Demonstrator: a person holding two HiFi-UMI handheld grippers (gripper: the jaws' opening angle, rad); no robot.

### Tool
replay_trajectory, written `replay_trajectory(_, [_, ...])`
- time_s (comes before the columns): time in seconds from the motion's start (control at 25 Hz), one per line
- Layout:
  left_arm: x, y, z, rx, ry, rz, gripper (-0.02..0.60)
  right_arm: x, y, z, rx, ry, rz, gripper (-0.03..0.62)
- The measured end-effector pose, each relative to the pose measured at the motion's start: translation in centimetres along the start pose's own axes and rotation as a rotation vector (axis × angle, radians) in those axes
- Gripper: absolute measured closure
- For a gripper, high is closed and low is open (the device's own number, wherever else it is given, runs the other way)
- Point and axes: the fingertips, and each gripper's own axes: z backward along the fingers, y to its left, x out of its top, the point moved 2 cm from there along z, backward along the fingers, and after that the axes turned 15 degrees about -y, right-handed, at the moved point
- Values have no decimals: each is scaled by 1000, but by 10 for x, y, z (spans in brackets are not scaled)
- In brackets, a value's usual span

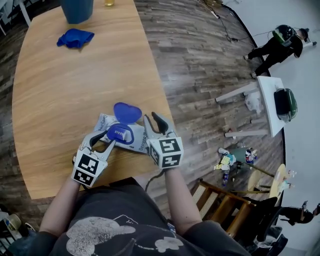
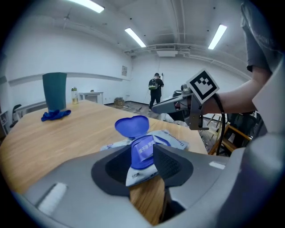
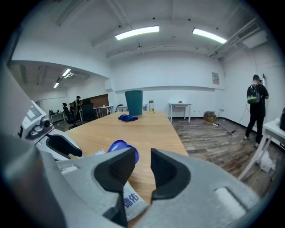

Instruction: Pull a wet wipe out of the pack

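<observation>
The wet wipe pack [image 1: 136, 143] lies flat near the front edge of the wooden table [image 1: 65, 90]. Its blue heart-shaped lid [image 1: 127, 112] stands flipped up and open. My left gripper [image 1: 107, 138] reaches in from the lower left; in the left gripper view [image 2: 142, 156] its jaws stand apart with the pack's near end [image 2: 141, 171] between them, and the lid [image 2: 132, 126] is beyond. My right gripper [image 1: 153, 118] hovers at the pack's right end. Its jaws [image 3: 142, 167] show a narrow gap with nothing in it, and the pack [image 3: 129, 200] lies below the left jaw.
A teal bin [image 1: 77, 10] and a crumpled blue cloth [image 1: 75, 37] sit at the table's far end. The table's right edge drops to wood-plank floor. A wooden chair [image 1: 225, 205] stands by my right side; a person [image 1: 277, 47] and white tables are farther off.
</observation>
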Motion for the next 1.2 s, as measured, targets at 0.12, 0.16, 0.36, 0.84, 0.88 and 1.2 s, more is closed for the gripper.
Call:
replay_trajectory(0.12, [5, -24, -12, -56, 1, -114, 333, -9, -5, 18, -42, 10, -24, 496])
replay_trajectory(0.16, [4, -29, -16, -60, 15, -156, 317, -13, -5, 23, -51, 15, -35, 494])
replay_trajectory(0.36, [-12, -27, -37, 31, 123, -183, 307, -21, 5, 38, -62, 32, -34, 496])
replay_trajectory(0.84, [7, 3, -17, 194, 36, -113, 555, -23, 37, 55, -14, 59, -17, 511])
replay_trajectory(0.88, [5, 6, -15, 187, 42, -103, 555, -22, 42, 54, -8, 65, -5, 523])
replay_trajectory(1.2, [-1, 10, -9, 98, 45, -87, 556, -27, 104, 26, 132, 189, 54, 579])
